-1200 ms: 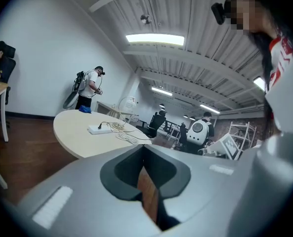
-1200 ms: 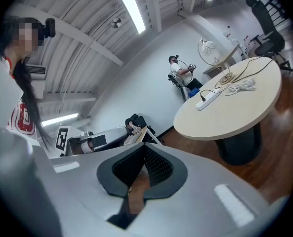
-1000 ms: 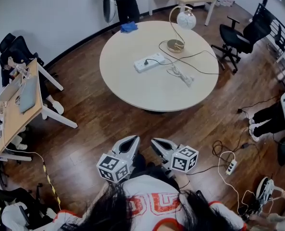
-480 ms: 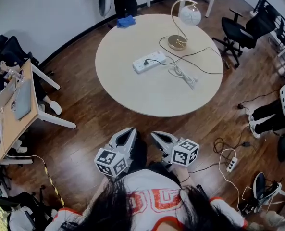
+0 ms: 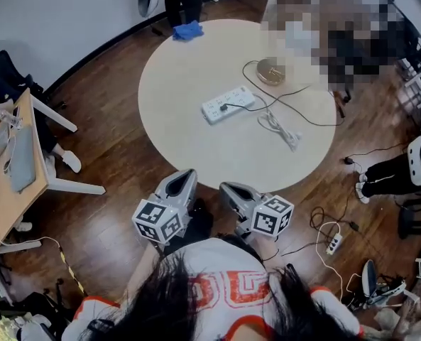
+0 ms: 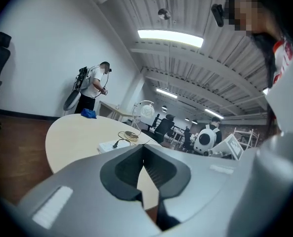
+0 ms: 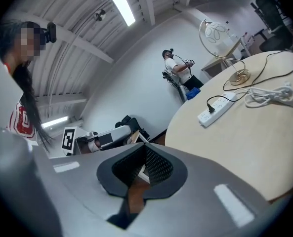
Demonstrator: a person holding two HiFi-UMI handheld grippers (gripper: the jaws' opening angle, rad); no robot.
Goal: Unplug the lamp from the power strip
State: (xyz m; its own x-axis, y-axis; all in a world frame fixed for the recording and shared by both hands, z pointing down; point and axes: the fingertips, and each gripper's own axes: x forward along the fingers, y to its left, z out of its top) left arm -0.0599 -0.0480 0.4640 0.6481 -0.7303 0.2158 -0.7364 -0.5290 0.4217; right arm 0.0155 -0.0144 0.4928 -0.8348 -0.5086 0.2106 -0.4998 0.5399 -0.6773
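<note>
Nearby, grey left gripper [image 5: 184, 176] and right gripper [image 5: 228, 189], ribbed jaws together, empty; round matte table [image 5: 189, 123].

Round table [image 5: 169, 130]: near half bare, open to approach from the front edge.
Power strip [image 5: 227, 104]: mid-table, near side and left end unobstructed.
3 obstacles:
- black cord [image 5: 288, 105], trailing right of the strip
- white cable bundle [image 5: 281, 126], beside the cord
- lamp base [image 5: 270, 71], beyond them

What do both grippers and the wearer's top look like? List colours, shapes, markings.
Both left gripper and right gripper: pale grey tapered shells, black textured pads, each with a white cube of black square markers. Worn top: white with red-orange print.
</note>
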